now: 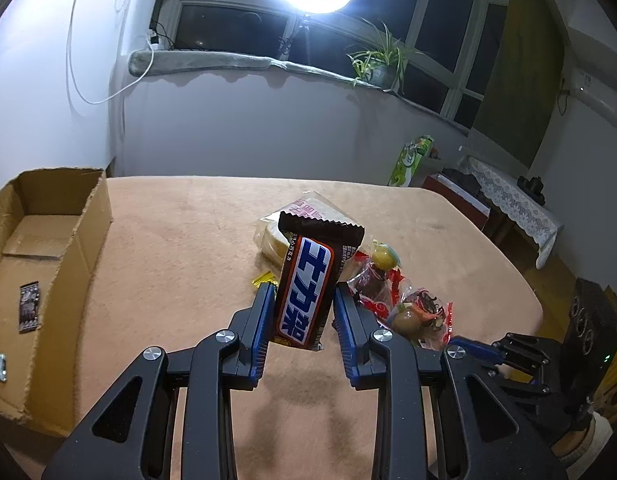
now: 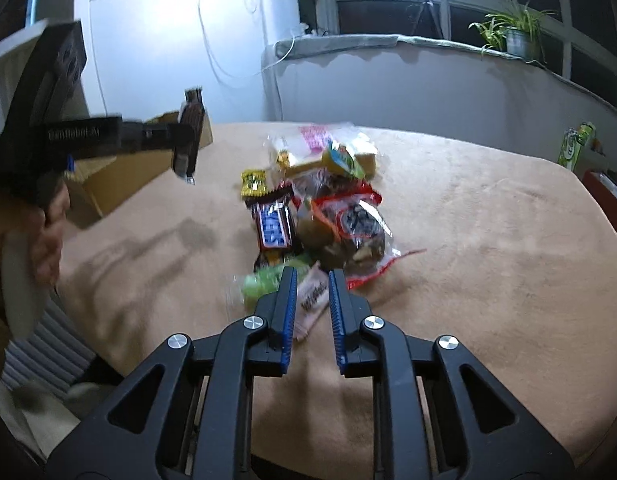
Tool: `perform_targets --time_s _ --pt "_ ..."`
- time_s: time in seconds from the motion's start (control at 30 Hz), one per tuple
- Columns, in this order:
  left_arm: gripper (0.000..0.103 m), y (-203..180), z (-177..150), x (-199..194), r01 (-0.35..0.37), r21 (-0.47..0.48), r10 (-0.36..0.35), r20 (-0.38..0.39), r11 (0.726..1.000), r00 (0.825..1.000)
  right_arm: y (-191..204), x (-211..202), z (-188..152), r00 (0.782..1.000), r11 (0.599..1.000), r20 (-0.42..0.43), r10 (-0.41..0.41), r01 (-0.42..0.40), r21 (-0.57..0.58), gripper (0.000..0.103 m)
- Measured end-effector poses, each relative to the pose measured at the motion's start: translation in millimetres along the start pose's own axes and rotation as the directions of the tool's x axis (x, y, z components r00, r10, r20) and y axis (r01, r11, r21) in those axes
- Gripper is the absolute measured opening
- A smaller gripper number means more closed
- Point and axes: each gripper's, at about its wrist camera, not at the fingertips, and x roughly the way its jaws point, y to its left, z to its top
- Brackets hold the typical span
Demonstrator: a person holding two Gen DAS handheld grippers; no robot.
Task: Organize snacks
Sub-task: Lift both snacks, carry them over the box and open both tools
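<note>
My left gripper (image 1: 304, 292) is shut on a brown chocolate bar (image 1: 308, 280) with blue letters and holds it upright above the tan table (image 1: 180, 272). From the right wrist view that left gripper (image 2: 188, 140) hangs at the left, with the bar (image 2: 192, 116) edge-on. My right gripper (image 2: 312, 276) stands slightly open, low at the near edge of the snack pile (image 2: 328, 208). A pale pink packet (image 2: 310, 300) lies between its fingers. A second chocolate bar (image 2: 274, 228) and a green packet (image 2: 264, 282) lie just beyond.
An open cardboard box (image 1: 48, 240) stands at the table's left edge with a small dark packet (image 1: 30, 306) inside. A bread pack (image 1: 304, 216) lies behind the pile. A person's hand (image 2: 48, 232) grips the left tool. A side table (image 1: 508, 200) stands off right.
</note>
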Motion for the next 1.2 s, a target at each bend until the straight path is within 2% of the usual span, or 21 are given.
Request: perform_targets --time_s 0.07,0.13,0.17,0.2,0.27,0.33,0.4,0.5,0.77,1.1,1.17,1.2 --pt "0.029 -1 0 -2 0.001 -0.001 -0.001 0.002 1.000 1.000 -3 5 -1 1.000 1.000 -0.015 0.011 -0.011 0.016 0.026" --pt "0.029 -2 -1 -3 0.000 -0.001 0.000 0.004 1.000 1.000 -1 4 -2 1.000 1.000 -0.016 0.012 -0.012 0.014 0.042" --pt "0.029 -2 -1 -5 0.000 0.000 0.000 0.004 1.000 1.000 0 4 -2 1.000 1.000 -0.020 0.012 -0.012 0.011 0.057" --pt "0.029 -2 -2 -6 -0.001 0.001 0.001 0.004 1.000 1.000 2 6 -3 1.000 1.000 -0.030 0.006 -0.006 0.008 0.062" --pt "0.029 -2 -2 -7 -0.002 -0.002 0.002 0.005 1.000 1.000 1 12 -4 0.999 1.000 -0.052 -0.011 0.012 0.023 0.062" --pt "0.029 -1 -3 -6 -0.002 -0.007 0.002 0.003 1.000 1.000 0 14 -4 0.998 0.999 -0.054 -0.029 0.031 0.032 0.054" --pt "0.029 0 -4 -5 -0.004 -0.007 0.003 -0.002 1.000 1.000 1 14 -4 0.997 0.999 -0.062 -0.038 0.039 0.008 0.032" --pt "0.029 1 -4 -7 -0.004 -0.008 0.004 -0.004 1.000 1.000 0 13 -4 0.997 0.999 -0.071 -0.032 0.031 -0.012 0.025" --pt "0.029 1 -4 -7 -0.004 -0.010 0.004 0.000 1.000 1.000 -4 7 -7 0.998 1.000 -0.060 -0.012 0.012 -0.004 0.021" --pt "0.029 1 -4 -9 0.001 -0.010 -0.001 0.001 1.000 1.000 -26 -17 -9 0.997 0.992 -0.015 0.072 -0.070 0.104 0.021" --pt "0.029 1 -4 -10 0.003 -0.011 -0.003 0.000 1.000 1.000 -26 -16 -10 0.996 0.992 -0.033 0.078 -0.074 0.103 0.021" --pt "0.029 1 -5 -10 0.005 -0.013 -0.005 -0.002 1.000 1.000 -24 -12 -12 0.997 0.996 -0.057 0.050 -0.046 0.079 0.021"
